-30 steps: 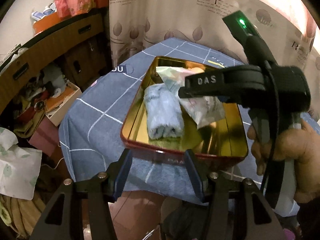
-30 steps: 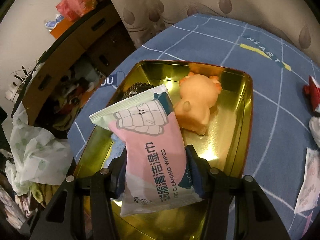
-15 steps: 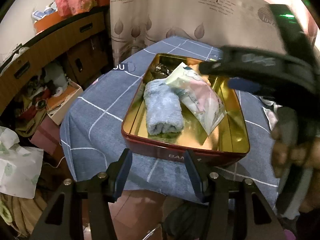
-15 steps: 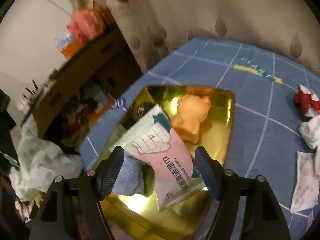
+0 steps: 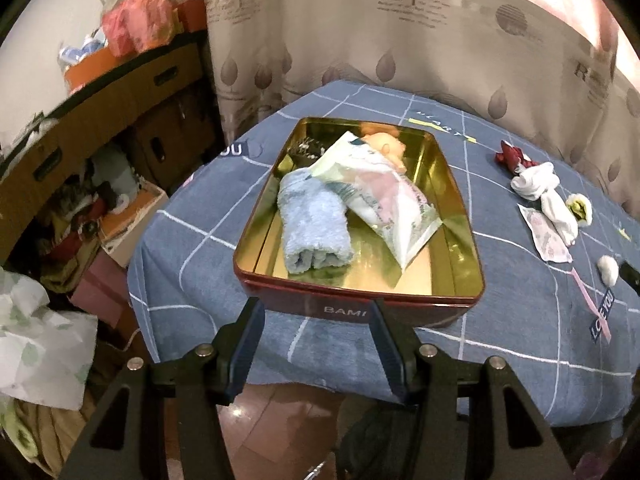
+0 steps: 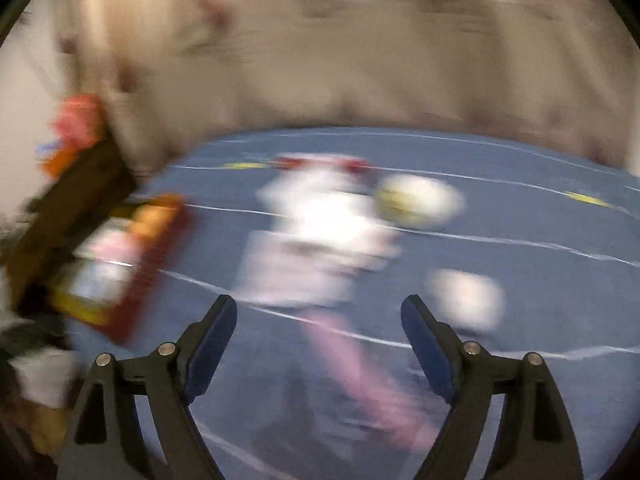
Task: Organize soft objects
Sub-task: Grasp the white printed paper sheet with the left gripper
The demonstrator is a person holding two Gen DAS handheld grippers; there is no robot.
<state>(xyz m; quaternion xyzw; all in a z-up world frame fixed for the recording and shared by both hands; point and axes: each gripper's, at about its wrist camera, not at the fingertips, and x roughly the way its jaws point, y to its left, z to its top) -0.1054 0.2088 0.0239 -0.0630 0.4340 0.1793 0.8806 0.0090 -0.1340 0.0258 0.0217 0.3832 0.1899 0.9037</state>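
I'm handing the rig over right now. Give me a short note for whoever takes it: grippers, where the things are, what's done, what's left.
Left gripper: open, empty, hovering before the tin.
Right gripper: jaws just opened, nothing between them; view blurred, over the loose items.
Done: blue towel, wipes pack and orange toy lie in the tin.
Left on the tablecloth: white sock, red item, sachet, cotton ball.

Left wrist view: looks steeply down from just off the desk's near edge, tin close ahead. Right wrist view: heavily blurred, faces down over the desk. Shared: tin, white cloth.
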